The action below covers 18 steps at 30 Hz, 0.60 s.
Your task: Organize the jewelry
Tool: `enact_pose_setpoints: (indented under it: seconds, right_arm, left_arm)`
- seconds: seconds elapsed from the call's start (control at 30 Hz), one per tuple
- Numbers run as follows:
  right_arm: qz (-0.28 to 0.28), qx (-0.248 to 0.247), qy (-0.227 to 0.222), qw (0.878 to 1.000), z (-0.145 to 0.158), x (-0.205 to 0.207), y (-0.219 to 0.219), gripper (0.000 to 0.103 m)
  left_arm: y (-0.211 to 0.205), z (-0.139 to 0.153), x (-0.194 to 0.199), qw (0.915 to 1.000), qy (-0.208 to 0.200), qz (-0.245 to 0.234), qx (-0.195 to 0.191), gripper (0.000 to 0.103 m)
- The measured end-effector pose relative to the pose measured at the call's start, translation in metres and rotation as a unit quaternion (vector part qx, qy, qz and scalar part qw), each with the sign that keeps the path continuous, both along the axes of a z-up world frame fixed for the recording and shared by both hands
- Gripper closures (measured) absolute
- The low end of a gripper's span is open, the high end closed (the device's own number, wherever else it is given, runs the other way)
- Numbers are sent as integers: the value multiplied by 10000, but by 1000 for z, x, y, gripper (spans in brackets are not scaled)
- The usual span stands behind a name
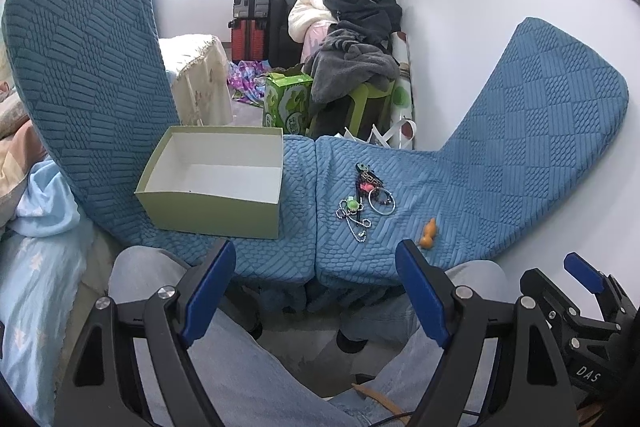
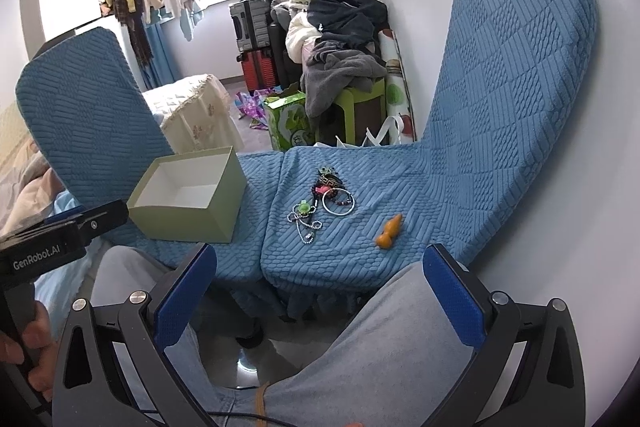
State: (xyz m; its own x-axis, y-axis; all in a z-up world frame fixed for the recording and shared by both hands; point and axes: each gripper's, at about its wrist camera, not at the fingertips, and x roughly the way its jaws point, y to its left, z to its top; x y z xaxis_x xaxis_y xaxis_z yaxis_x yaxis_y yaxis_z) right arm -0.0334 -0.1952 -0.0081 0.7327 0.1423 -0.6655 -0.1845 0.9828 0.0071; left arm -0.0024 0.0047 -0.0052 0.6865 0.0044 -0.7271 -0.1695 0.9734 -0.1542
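Note:
A small heap of jewelry lies on the blue chair seat: a bead chain with a green charm, a silver bangle and dark beaded pieces. An orange gourd pendant lies apart to its right. An empty pale green box sits on the left seat. My left gripper is open and empty, held back above the knees. My right gripper is open and empty too. The heap, the pendant and the box show in the right wrist view.
Two blue-covered chairs stand side by side, their backs splayed left and right. Behind are a green carton, a green stool piled with clothes, suitcases and a white wall on the right. My jeans-clad knees are below the grippers.

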Motion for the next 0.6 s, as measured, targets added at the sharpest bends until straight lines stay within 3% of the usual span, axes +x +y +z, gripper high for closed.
enact_pose_setpoints:
  seconds: [0.6]
  right_arm:
    - [-25, 0, 48, 10000, -2, -1, 1, 0]
  left_arm:
    - [2, -4, -5, 10000, 40, 40, -30, 21]
